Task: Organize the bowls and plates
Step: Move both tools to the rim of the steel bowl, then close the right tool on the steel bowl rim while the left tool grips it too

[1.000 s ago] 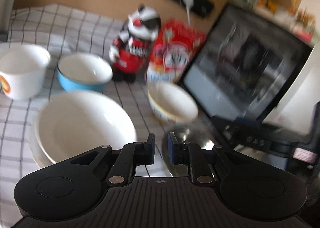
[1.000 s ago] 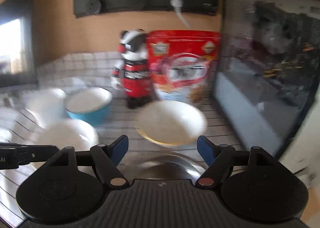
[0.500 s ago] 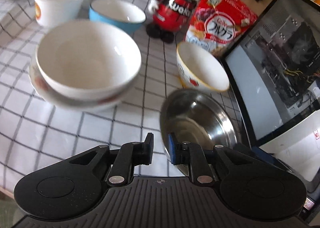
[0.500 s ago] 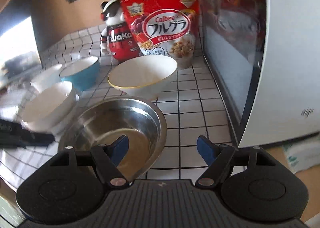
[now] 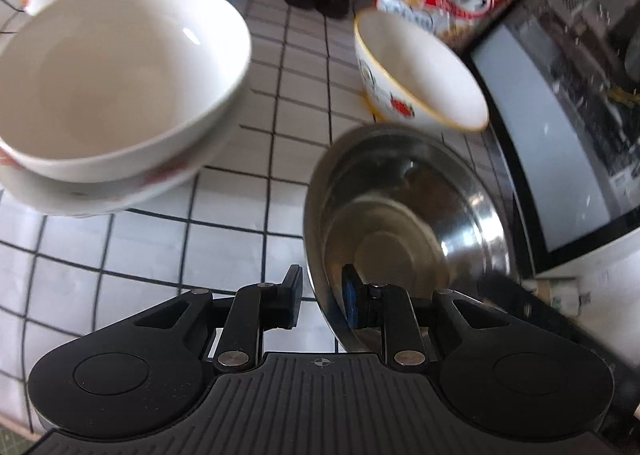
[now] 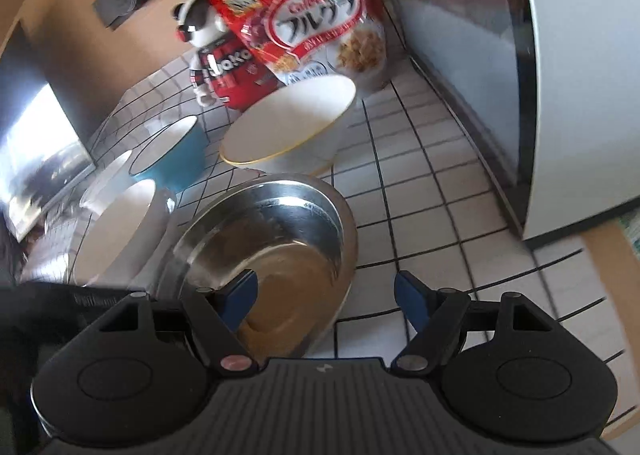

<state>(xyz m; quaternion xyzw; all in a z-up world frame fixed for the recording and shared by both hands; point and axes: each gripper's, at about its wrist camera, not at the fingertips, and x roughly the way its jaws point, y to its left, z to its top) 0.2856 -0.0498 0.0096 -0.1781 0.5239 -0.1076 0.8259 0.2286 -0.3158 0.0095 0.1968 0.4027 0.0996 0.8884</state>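
closest thing is the steel bowl (image 5: 404, 223), shiny, shallow, flat-bottomed, sitting on the checked tabletop (image 5: 168, 255). the left gripper (image 5: 320, 295) has its fingers straddling the bowl's near rim, one outside, one inside, and they're opening, not squeezing it. the right gripper (image 6: 326, 295) has its fingers spread wide with the bowl's other edge between them, no contact i can make out. left view shows two white bowls nested (image 5: 116, 87) just left of the steel one, and a yellow-rimmed bowl (image 5: 420, 71) with a red print on its side right behind it. that print doesn't show in the right view, but there you get the whole cereal bag (image 6: 312, 19), the toy figure's (image 6: 216, 59) head, and a blue bowl (image 6: 176, 151) farther left.
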